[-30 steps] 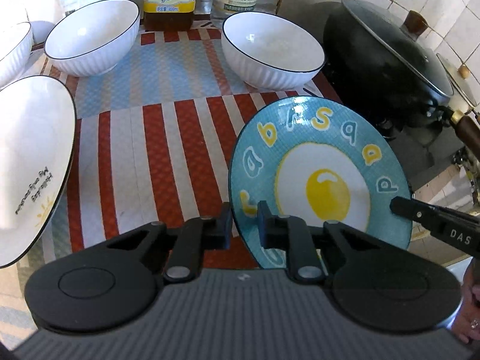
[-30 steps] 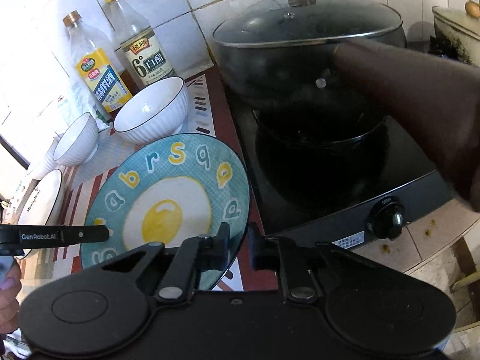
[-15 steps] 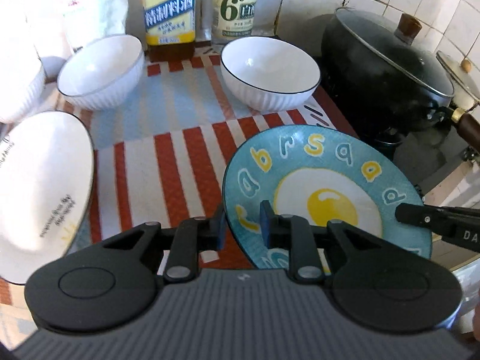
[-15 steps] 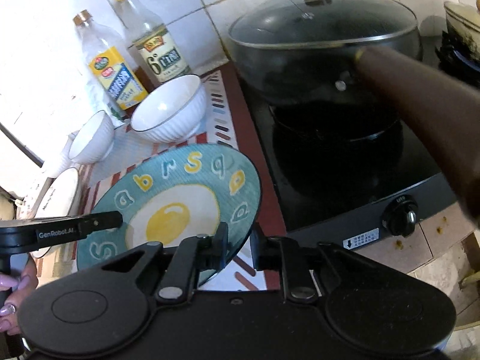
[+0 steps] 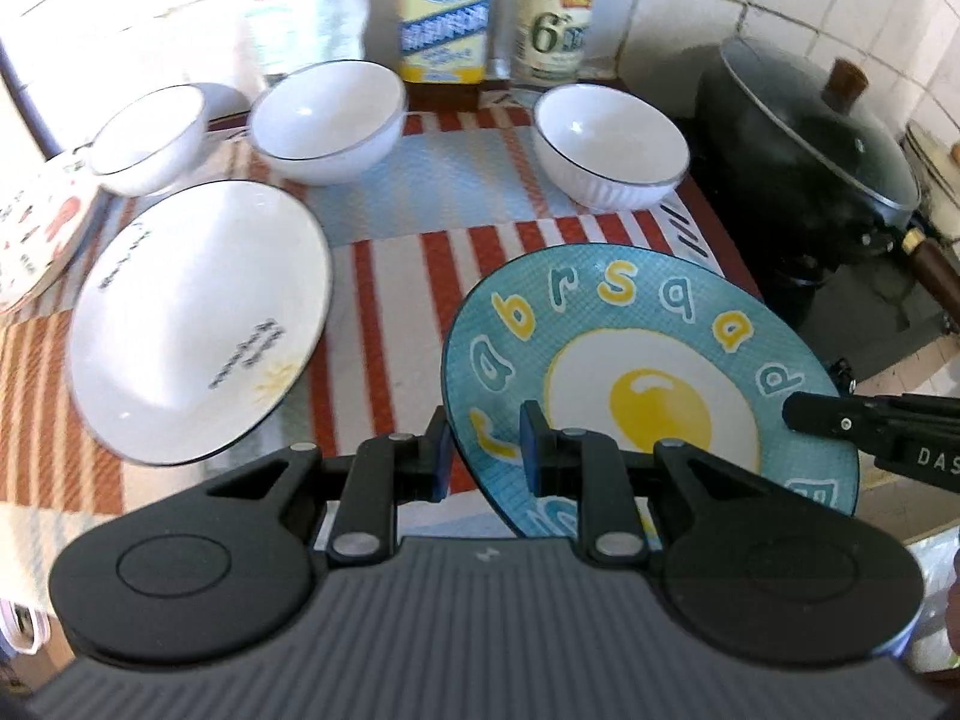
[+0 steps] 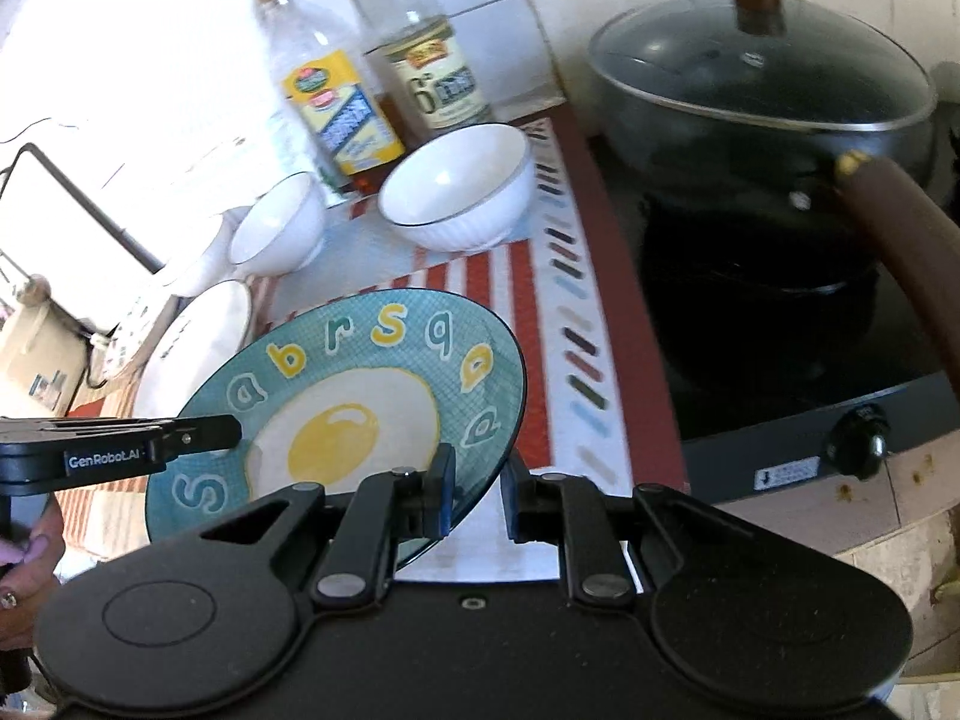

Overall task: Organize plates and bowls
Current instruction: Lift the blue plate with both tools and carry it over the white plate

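A blue plate with a fried-egg picture [image 5: 648,384] is held above the striped mat by both grippers. My left gripper [image 5: 483,450] is shut on its near-left rim. My right gripper [image 6: 477,495] is shut on its right rim and shows in the left wrist view [image 5: 840,420] too. A white plate with small writing [image 5: 198,318] lies to the left on the mat. Three white bowls stand at the back: right [image 5: 612,144], middle [image 5: 327,117], left [image 5: 150,135]. The blue plate also shows in the right wrist view [image 6: 336,414].
Two bottles [image 5: 447,12] stand against the tiled wall behind the bowls. A black lidded wok [image 5: 816,120] with a brown handle sits on the stove [image 6: 810,414] at the right. A patterned plate [image 5: 36,240] lies at the far left edge. The counter's front edge is near.
Both grippers have lifted the blue plate and drawn back, so more of the counter shows. The white plate and a third bowl have come into the left view.
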Action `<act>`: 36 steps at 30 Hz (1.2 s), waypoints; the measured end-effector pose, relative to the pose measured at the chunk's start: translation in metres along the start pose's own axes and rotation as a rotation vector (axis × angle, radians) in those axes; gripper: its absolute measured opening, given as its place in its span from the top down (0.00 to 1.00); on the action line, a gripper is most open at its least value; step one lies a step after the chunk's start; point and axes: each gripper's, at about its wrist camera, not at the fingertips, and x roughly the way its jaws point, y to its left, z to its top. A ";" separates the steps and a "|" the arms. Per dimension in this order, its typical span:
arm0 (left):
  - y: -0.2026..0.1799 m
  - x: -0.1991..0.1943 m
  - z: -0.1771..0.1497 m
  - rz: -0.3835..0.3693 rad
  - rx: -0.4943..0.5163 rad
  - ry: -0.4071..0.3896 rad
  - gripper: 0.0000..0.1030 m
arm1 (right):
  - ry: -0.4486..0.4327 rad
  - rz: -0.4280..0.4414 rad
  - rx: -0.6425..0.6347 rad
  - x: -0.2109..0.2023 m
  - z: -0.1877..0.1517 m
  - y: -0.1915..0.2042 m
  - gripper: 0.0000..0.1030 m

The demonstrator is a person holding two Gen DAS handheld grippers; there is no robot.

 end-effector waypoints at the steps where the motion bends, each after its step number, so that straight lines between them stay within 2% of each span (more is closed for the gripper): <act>1: 0.004 -0.005 -0.001 0.001 -0.008 -0.007 0.80 | -0.002 0.006 -0.017 -0.001 0.003 0.005 0.80; 5: 0.020 -0.026 -0.003 0.003 -0.059 -0.038 0.80 | -0.009 0.040 -0.091 -0.006 0.015 0.026 0.80; 9: 0.035 -0.046 -0.005 0.051 -0.140 -0.060 0.80 | -0.004 0.078 -0.159 -0.006 0.027 0.047 0.80; 12: 0.039 -0.062 -0.004 0.109 -0.135 -0.079 0.80 | 0.014 0.120 -0.177 -0.003 0.037 0.061 0.80; 17: 0.061 -0.080 0.000 0.114 -0.177 -0.086 0.80 | 0.011 0.174 -0.204 0.001 0.049 0.084 0.80; 26: 0.090 -0.094 0.003 0.155 -0.211 -0.097 0.80 | 0.004 0.222 -0.287 0.012 0.066 0.121 0.80; 36: 0.144 -0.089 0.005 0.131 -0.352 -0.068 0.80 | 0.033 0.249 -0.337 0.044 0.090 0.162 0.80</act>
